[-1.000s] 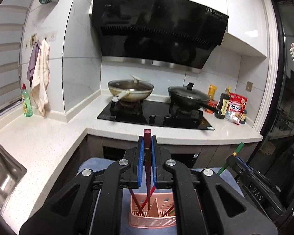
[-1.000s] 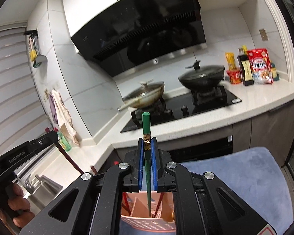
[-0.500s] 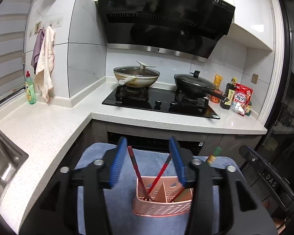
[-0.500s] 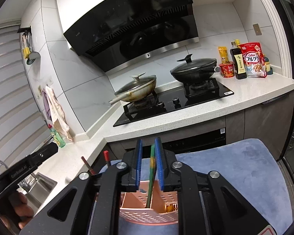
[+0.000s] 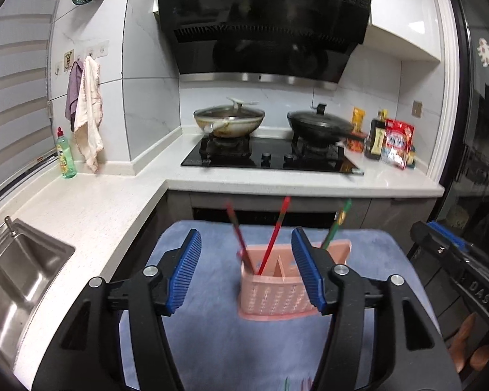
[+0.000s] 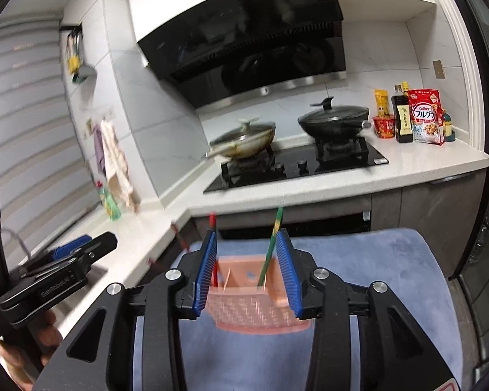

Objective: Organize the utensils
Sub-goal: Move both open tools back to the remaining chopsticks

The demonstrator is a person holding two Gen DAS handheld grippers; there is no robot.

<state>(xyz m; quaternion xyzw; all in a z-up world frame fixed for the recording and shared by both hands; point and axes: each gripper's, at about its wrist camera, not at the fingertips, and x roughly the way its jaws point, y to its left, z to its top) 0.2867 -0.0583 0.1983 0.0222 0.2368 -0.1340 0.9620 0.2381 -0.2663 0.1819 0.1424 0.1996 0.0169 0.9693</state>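
A pink slotted basket [image 5: 277, 293] stands on a blue mat [image 5: 212, 342]. Two red chopsticks [image 5: 274, 234] lean in its left compartment and a green chopstick [image 5: 337, 223] in its right one. My left gripper [image 5: 247, 233] is back from the basket, its jaws opening, with nothing pressed between the blue pads. In the right wrist view the basket [image 6: 251, 309] sits beyond my right gripper [image 6: 247, 233], whose jaws are also opening and hold nothing. The green chopstick [image 6: 272, 247] stands free in the basket. The other gripper shows at each view's edge: the right gripper [image 5: 453, 260] and the left gripper [image 6: 65, 267].
A white L-shaped counter [image 5: 91, 215] carries a steel sink [image 5: 19, 270] at left and a black hob [image 5: 270, 158] with two lidded pans. Bottles and snack bags [image 6: 417, 117] stand at its right end. A green soap bottle [image 5: 65, 156] stands below hanging towels.
Both grippers let go of their chopsticks, red from the left and green from the right; these now stand in the basket. Both grippers opened and drew back from it.
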